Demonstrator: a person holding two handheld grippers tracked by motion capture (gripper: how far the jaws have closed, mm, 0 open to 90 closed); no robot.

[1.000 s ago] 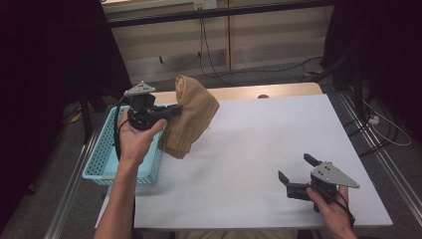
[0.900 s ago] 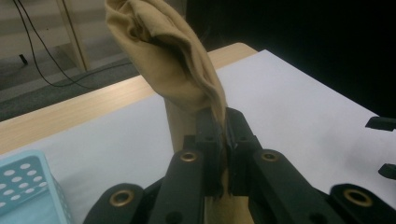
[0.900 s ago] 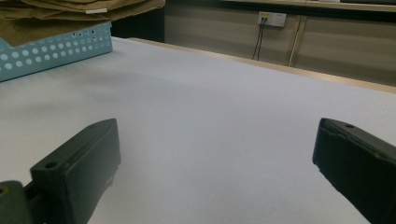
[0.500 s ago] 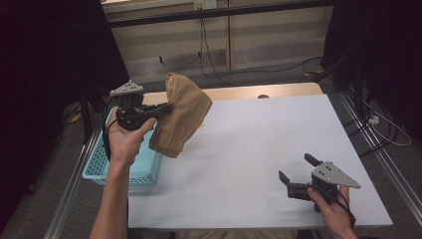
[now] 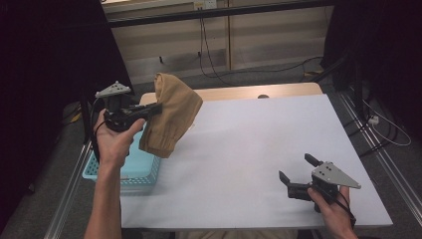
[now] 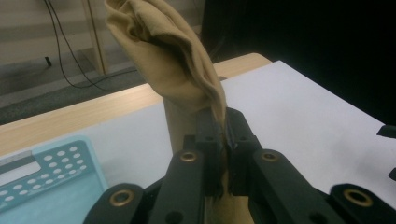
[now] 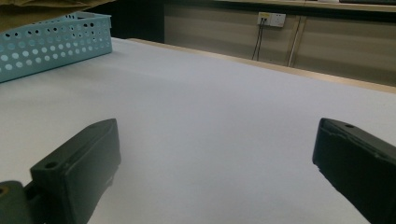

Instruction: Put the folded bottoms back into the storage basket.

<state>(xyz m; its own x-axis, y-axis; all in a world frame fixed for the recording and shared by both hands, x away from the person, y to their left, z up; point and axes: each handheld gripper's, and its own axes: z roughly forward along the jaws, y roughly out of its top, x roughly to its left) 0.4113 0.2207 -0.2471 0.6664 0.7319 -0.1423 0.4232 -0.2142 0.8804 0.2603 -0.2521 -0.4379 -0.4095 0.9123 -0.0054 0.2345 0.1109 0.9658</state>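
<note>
Tan cloth garment hung in air at far left of table, partly over light-blue perforated basket. Judged light, soft, limp; drapes and swings, folds shift. Best pinched at bunched edge or fold, several layers together. Left gripper jaws pressed together on pinch of fabric, cloth bulging above and trailing below. Right gripper rested near right on table, jaws wide apart, nothing between.

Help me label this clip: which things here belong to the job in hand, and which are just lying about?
In the job:
- tan cloth, clamped in the left gripper
- blue basket beneath it

Lying about:
- right gripper, open, idle on the white table
- cables on the floor beyond
</note>
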